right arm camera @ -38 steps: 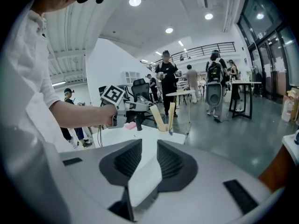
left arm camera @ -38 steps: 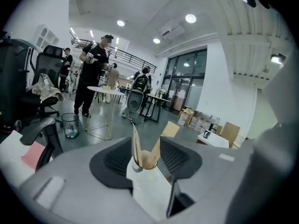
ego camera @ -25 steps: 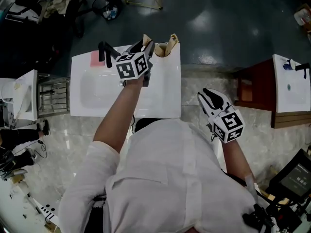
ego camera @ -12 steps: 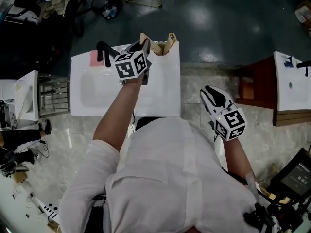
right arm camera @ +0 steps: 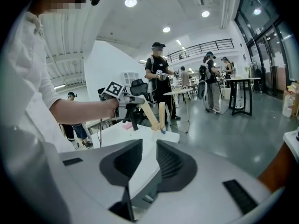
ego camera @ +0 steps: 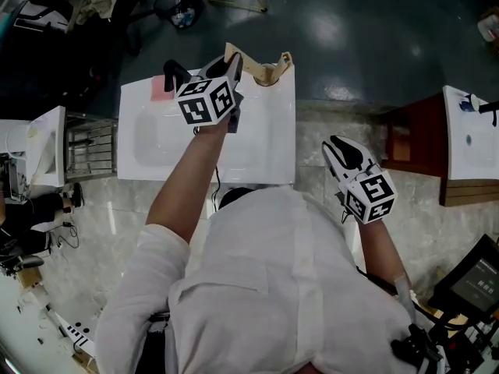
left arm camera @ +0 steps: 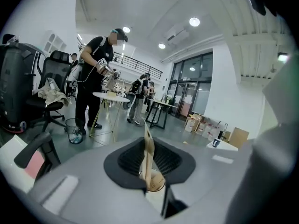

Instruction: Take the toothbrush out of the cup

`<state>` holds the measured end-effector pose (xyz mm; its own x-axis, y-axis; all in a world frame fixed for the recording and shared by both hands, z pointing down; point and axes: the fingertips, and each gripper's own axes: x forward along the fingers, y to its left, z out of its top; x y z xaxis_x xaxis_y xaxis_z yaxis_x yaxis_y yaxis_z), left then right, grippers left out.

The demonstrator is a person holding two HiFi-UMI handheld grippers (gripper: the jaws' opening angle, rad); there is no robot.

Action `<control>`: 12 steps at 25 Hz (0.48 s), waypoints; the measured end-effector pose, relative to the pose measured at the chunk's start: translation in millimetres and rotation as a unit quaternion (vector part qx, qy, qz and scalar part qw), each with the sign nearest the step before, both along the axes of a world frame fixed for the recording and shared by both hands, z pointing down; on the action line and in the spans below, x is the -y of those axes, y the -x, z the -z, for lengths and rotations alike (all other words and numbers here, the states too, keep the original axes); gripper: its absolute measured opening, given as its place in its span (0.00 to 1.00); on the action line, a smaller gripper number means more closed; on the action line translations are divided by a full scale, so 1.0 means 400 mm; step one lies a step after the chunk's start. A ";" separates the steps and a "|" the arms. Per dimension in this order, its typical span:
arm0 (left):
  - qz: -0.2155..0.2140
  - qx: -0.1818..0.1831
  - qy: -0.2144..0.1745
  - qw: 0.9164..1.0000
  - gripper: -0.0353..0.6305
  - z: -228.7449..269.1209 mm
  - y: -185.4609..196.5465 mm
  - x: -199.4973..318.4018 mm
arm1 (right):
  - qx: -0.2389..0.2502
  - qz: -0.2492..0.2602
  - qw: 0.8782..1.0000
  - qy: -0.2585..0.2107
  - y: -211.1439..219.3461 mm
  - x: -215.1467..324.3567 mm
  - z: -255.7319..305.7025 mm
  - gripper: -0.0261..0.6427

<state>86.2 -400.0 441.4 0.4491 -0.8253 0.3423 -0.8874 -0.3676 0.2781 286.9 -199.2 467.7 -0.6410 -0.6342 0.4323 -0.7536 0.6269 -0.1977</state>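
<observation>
A tan cup [ego camera: 267,74] stands at the far edge of the white sink counter [ego camera: 261,142], with two wooden toothbrushes in it. My left gripper [ego camera: 234,68] is shut on the left toothbrush [ego camera: 231,53]; its jaws have just closed round it. In the left gripper view the handle [left arm camera: 148,150] rises between the pads above the cup [left arm camera: 156,185]. The second toothbrush [ego camera: 283,59] leans to the right. My right gripper [ego camera: 337,148] hangs open and empty beside the counter, and from there I see both brushes [right arm camera: 148,115] and the cup [right arm camera: 156,126].
A black faucet [ego camera: 173,76] and a pink block [ego camera: 160,92] sit at the basin's far left. A brown cabinet [ego camera: 413,142] stands to the right, a metal rack [ego camera: 86,146] to the left. People stand [left arm camera: 96,78] beyond the counter near a small table [left arm camera: 111,96].
The left gripper has shut on the toothbrush and lifted a little with it. The right gripper has kept still.
</observation>
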 end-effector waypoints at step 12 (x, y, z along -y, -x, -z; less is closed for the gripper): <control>-0.012 -0.004 -0.055 0.998 0.13 0.149 0.073 -0.091 | 0.002 0.013 1.000 -0.017 0.090 -0.004 0.024 0.17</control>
<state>57.1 -363.5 381.7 0.4712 -0.8466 0.2474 -0.8762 -0.4171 0.2414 251.1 -197.7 458.1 -0.6588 -0.6323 0.4077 -0.7366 0.6522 -0.1788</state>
